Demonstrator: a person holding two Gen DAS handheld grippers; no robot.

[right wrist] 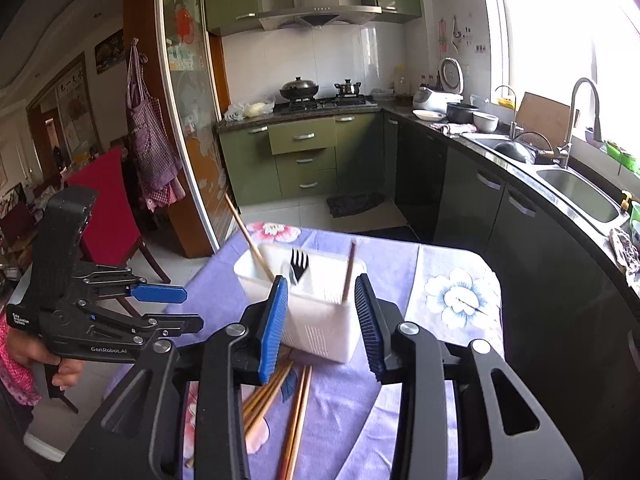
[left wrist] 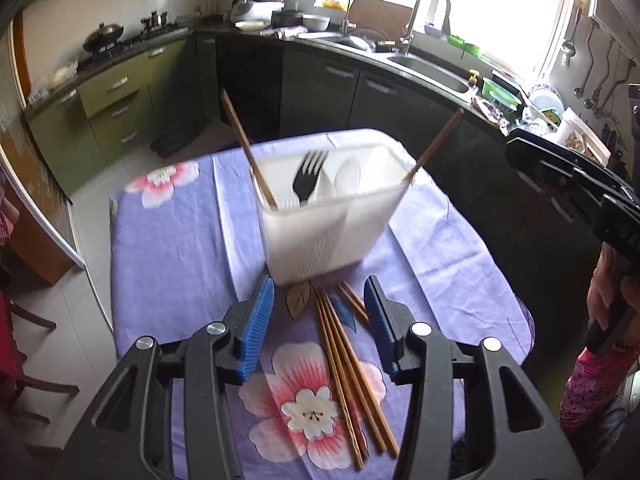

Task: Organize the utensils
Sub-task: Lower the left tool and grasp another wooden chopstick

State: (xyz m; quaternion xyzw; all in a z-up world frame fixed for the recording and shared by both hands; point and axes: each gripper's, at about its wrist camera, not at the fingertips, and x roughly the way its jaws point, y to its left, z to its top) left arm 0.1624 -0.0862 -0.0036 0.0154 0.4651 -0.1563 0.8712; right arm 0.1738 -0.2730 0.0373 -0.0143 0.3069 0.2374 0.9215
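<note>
A white plastic utensil holder (left wrist: 328, 224) stands on the purple flowered tablecloth (left wrist: 172, 248). It holds a black fork (left wrist: 308, 176), a white spoon (left wrist: 346, 174) and two wooden chopsticks, one leaning left (left wrist: 246, 148) and one leaning right (left wrist: 434, 144). Several loose wooden chopsticks (left wrist: 348, 372) lie on the cloth in front of it. My left gripper (left wrist: 320, 300) is open and empty, above these chopsticks. My right gripper (right wrist: 321, 292) is open and empty, above the holder (right wrist: 316, 316) and the loose chopsticks (right wrist: 296, 420). The left gripper also shows in the right wrist view (right wrist: 160, 294).
The small table stands in a kitchen. Dark cabinets and a sink counter (left wrist: 432, 68) run behind and to the right. Green drawers and a stove (right wrist: 304, 136) are at the back. A red chair (right wrist: 108, 208) stands left of the table.
</note>
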